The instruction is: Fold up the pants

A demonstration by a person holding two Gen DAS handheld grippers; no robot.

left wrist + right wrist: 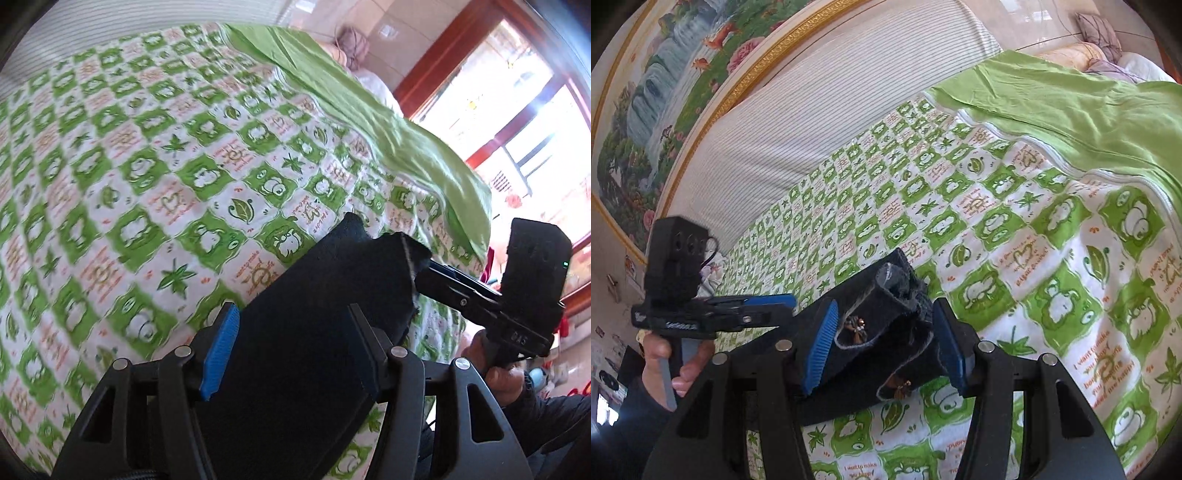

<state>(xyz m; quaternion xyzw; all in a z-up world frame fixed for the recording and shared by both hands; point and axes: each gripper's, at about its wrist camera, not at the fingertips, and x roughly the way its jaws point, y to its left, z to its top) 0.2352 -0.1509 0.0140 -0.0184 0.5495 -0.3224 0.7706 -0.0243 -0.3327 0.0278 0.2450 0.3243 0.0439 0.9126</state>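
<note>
The black pants [317, 302] are folded into a thick narrow bundle and held above the bed. My left gripper [291, 343] is shut on one end, its blue pads pressing the cloth from both sides. My right gripper [882, 339] is shut on the other end [886, 314], where grey-edged layers and small gold trim show. Each gripper shows in the other's view: the right one [480, 295] at the far end of the bundle, the left one [738, 310] at the left, in a bare hand.
A green and white patterned bedsheet [147, 166] covers the bed below. A plain green cover [1071, 110] lies folded back along one side. A white striped headboard cushion [831, 110] and a framed painting [665, 92] stand behind. A bright window [517, 129] is at the right.
</note>
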